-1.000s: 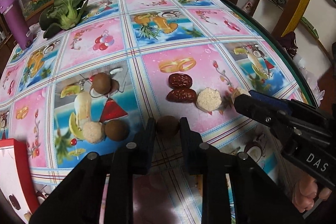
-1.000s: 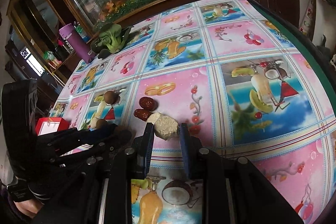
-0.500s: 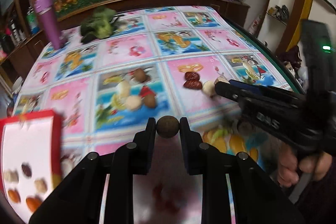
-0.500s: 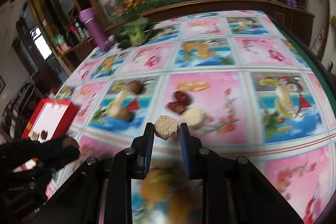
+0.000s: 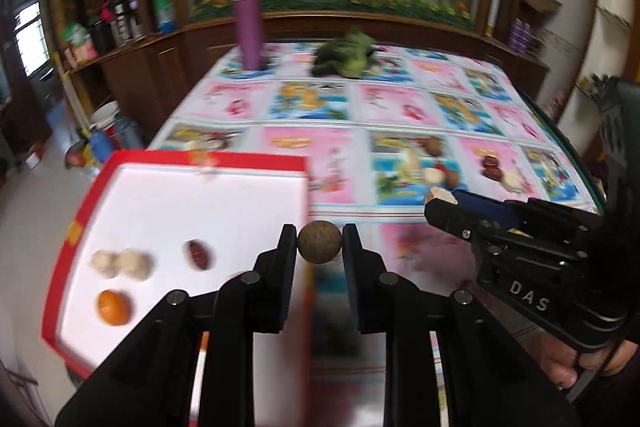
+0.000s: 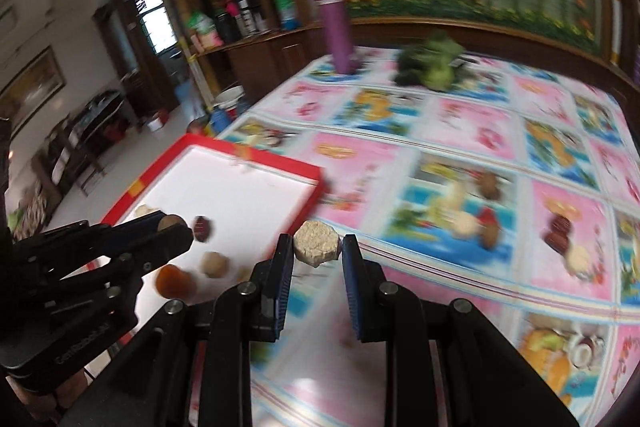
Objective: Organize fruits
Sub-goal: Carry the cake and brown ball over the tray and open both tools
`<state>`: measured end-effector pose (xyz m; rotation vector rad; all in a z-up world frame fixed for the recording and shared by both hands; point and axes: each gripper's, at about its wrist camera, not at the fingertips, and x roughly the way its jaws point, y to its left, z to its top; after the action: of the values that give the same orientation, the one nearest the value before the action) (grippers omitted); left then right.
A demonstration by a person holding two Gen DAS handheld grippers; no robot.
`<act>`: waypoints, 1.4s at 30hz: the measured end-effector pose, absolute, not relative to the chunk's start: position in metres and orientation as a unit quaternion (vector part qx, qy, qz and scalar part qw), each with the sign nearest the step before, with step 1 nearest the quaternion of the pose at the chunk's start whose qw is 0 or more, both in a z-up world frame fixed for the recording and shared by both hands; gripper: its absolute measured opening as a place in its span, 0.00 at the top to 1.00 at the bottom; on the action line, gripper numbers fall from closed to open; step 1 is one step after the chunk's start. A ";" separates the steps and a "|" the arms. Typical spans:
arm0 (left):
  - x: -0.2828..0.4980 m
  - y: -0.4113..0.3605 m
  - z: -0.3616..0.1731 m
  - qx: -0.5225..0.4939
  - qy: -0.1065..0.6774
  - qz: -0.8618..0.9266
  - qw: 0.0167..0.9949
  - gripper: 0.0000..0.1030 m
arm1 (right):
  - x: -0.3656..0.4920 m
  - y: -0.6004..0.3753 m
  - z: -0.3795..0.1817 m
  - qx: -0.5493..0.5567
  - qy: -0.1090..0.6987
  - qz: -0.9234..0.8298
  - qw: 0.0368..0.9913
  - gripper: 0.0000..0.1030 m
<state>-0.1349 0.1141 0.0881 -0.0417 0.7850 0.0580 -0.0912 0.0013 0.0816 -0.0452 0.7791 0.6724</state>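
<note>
Carrying: both grippers bring fruit from the patterned tablecloth (image 5: 400,107) toward the red-rimmed box (image 5: 200,163) at the table's left edge.
Left gripper (image 5: 319,247): jaws nearly closed, clamped on a round brown fruit (image 5: 319,242), just right of the box's near corner.
Right gripper (image 6: 317,249): jaws nearly closed on a pale, rough-sided piece (image 6: 316,243), over the cloth just right of the box.
Box contents: two pale balls (image 5: 120,263), a dark red date (image 5: 199,255) and an orange fruit (image 5: 113,307) lie on the white floor.
Still loose: a mixed cluster (image 5: 434,171) and two dates with a pale ball (image 5: 498,171) remain on the cloth.
Next move: probably carry each piece over the rim, lower it beside its own kind, then part the jaws; the left piece likely needs a free spot.
</note>
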 end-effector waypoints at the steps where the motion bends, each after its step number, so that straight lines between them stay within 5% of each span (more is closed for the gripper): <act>1: -0.138 0.124 0.088 -0.026 0.381 0.037 0.923 0.76 | -0.092 0.011 0.082 -0.028 0.372 0.327 0.868 0.77; 13: -0.158 0.220 0.066 -0.074 0.399 0.116 0.907 0.76 | -0.089 0.093 0.058 -0.058 0.409 0.354 0.839 0.77; 42: -0.140 0.228 0.043 -0.036 0.415 0.152 0.896 0.75 | -0.081 0.121 0.030 -0.097 0.446 0.330 0.826 0.76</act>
<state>-0.1402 0.2282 0.0427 -0.0749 0.8609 0.3146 -0.0814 0.1213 0.0301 -0.2053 0.9476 0.7000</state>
